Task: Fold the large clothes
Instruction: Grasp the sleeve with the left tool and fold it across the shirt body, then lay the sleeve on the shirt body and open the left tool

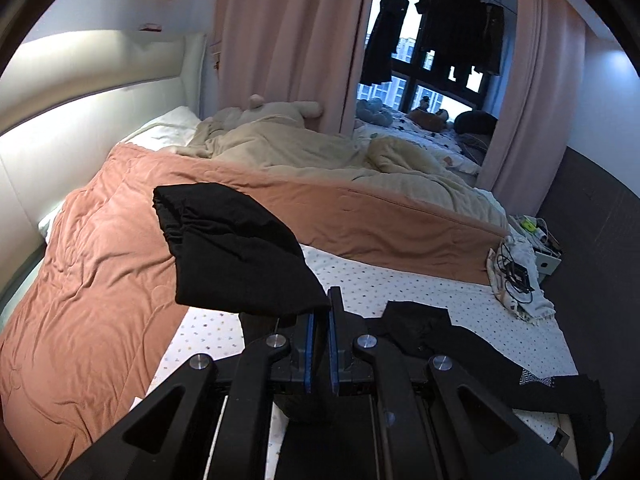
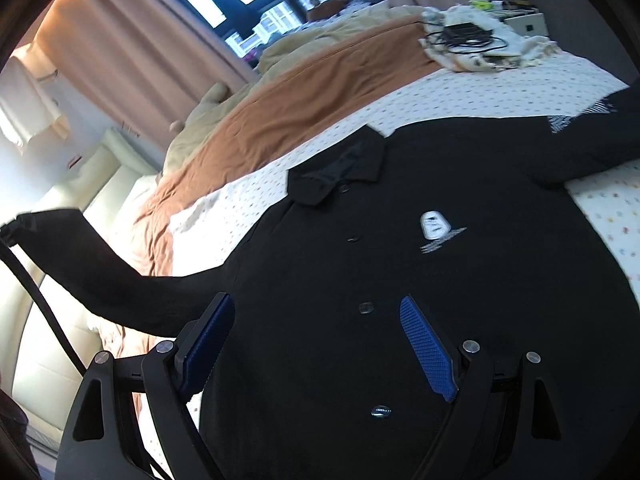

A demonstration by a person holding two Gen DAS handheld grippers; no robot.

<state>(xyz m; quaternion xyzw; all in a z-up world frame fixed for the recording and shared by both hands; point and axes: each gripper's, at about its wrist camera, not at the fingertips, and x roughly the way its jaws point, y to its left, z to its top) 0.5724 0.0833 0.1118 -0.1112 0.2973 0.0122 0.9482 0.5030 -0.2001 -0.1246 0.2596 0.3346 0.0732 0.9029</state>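
I see dim daylight from the window (image 1: 424, 60), headboard (image 1: 80, 92) glare, fisheye-bent edges, slight right-view blur.

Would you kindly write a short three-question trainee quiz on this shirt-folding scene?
1. True or false: the left hand-held gripper is shut on the black shirt's sleeve.
2. What is between the right hand-held gripper pads? A) collar B) nothing gripped C) cable
3. What colour is the quilt beside the black shirt?

Key: 1 true; 2 B; 3 orange-brown.
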